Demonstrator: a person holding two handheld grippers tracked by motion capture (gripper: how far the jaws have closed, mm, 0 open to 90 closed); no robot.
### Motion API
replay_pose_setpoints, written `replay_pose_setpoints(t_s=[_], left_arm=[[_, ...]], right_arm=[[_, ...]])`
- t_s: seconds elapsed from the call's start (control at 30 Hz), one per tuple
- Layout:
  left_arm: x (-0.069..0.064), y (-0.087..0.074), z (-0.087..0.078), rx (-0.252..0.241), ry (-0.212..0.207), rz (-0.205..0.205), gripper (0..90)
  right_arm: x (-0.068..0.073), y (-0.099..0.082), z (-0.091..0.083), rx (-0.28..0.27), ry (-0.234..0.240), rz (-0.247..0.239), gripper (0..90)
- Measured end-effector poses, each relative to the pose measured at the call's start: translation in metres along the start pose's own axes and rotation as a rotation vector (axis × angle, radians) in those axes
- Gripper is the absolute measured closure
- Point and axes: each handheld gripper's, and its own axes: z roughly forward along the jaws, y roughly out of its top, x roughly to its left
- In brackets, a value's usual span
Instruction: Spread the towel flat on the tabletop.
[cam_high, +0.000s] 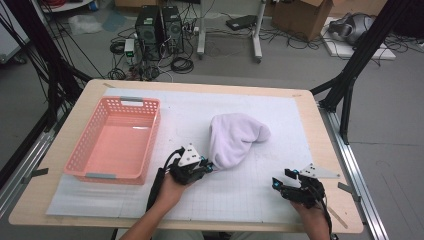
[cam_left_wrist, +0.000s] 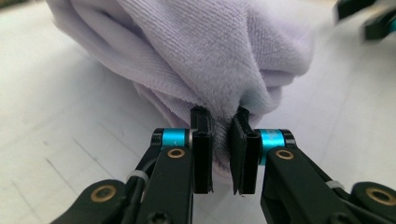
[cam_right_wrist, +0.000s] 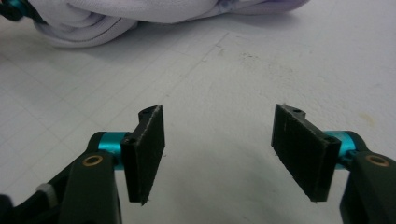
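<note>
Left gripper (cam_left_wrist: 219, 135) pinching the towel (cam_high: 232, 137) edge.
Right gripper (cam_right_wrist: 219, 154) hanging empty, jaws apart. Next, probably: lifting the towel toward the basket (cam_high: 90, 150), keeping the clamp tight.

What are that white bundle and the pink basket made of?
The bundle looks like soft, fuzzy knit cloth, perhaps fleece or terry: fine ribbing and nap show up close. The basket looks like smooth molded plastic, with a grid of holes in its walls.
</note>
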Motion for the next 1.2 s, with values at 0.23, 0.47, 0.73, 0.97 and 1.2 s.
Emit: replay_pose_setpoints(t_s=[0.23, 0.47, 0.73, 0.97, 1.2], left_arm=[[0.017, 0.011, -0.034, -0.148, 0.011, -0.084, 80.5], [0.022, 0.008, -0.033, -0.151, 0.028, -0.103, 80.4], [0.023, 0.007, -0.033, -0.16, 0.03, -0.113, 80.5], [0.025, 0.007, -0.037, -0.178, 0.04, -0.125, 80.5], [0.026, 0.005, -0.039, -0.172, 0.056, -0.127, 80.6]], right_arm=[[0.003, 0.024, 0.027, 0.009, 0.024, -0.044, 42.9], [0.011, 0.063, 0.071, 0.065, 0.064, -0.094, 47.0], [0.018, 0.09, 0.132, 0.127, 0.054, -0.067, 46.8], [0.018, 0.092, 0.142, 0.152, 0.057, -0.049, 84.0], [0.012, 0.075, 0.083, 0.169, 0.137, -0.056, 84.1]])
